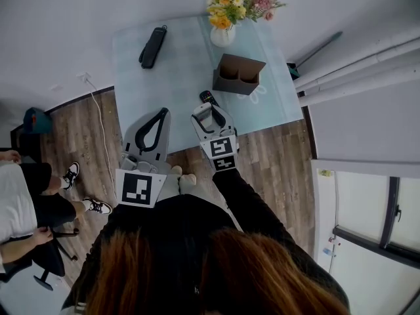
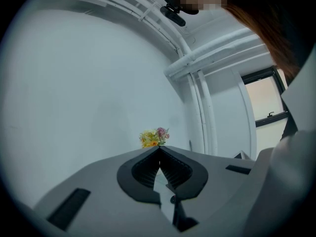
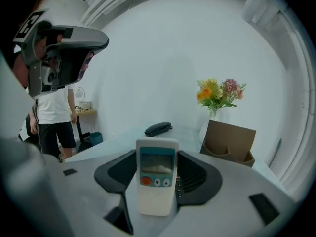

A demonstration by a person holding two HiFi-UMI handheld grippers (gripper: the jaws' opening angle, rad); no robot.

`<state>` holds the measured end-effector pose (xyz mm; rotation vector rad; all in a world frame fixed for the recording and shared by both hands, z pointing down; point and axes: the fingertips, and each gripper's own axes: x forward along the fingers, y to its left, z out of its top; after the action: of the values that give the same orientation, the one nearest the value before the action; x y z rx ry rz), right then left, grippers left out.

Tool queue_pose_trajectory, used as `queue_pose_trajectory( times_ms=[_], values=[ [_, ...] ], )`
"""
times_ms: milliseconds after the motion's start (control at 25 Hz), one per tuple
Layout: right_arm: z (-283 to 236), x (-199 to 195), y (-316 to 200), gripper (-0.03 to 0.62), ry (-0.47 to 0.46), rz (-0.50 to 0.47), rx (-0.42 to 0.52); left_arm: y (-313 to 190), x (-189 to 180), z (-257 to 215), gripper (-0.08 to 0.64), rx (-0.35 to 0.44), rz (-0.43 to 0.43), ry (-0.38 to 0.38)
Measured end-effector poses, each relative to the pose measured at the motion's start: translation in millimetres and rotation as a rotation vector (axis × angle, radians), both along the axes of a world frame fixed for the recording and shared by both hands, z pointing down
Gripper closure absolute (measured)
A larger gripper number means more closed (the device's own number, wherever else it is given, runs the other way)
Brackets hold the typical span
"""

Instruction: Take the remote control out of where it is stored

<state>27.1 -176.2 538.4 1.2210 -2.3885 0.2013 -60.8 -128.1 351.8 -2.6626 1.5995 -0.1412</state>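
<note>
White remote control (image 3: 157, 179) stands upright, clamped in the right gripper's (image 1: 211, 115) jaws, clear of the cardboard holder (image 3: 229, 142) far right on the tabletop (image 1: 184, 77). An even squeeze should prevent slipping. Left gripper (image 2: 159, 152) hangs idle, jaws pressed together on nothing.

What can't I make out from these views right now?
- Head view: the remote control is mostly hidden under the right gripper.
- Right gripper view: the remote's display print is too blurred to read.
- Left gripper view: the left gripper blocks the table; only the flowers show.
- Head view: the cardboard holder has its compartment bottoms in shadow.
</note>
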Motion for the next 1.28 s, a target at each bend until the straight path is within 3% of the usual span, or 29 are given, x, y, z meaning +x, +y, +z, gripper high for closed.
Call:
queue_pose_trajectory(
  times_ms=[520,720,1280],
  values=[
    [16.9,-32.4,-27.5,0.330,0.020,-0.087,-0.033,0.2,-4.9,3.9,0.555,-0.016,-0.036,-0.004],
    [32.1,-41.0,-39.2,0.330,0.073,-0.110,-0.050,1.2,-4.7,5.7,0.555,-0.021,-0.045,0.001],
    [92.9,-37.1,-44.4,0.331,0.178,-0.122,-0.204,4.5,-10.9,9.4,0.555,-0.040,-0.063,-0.010]
  ],
)
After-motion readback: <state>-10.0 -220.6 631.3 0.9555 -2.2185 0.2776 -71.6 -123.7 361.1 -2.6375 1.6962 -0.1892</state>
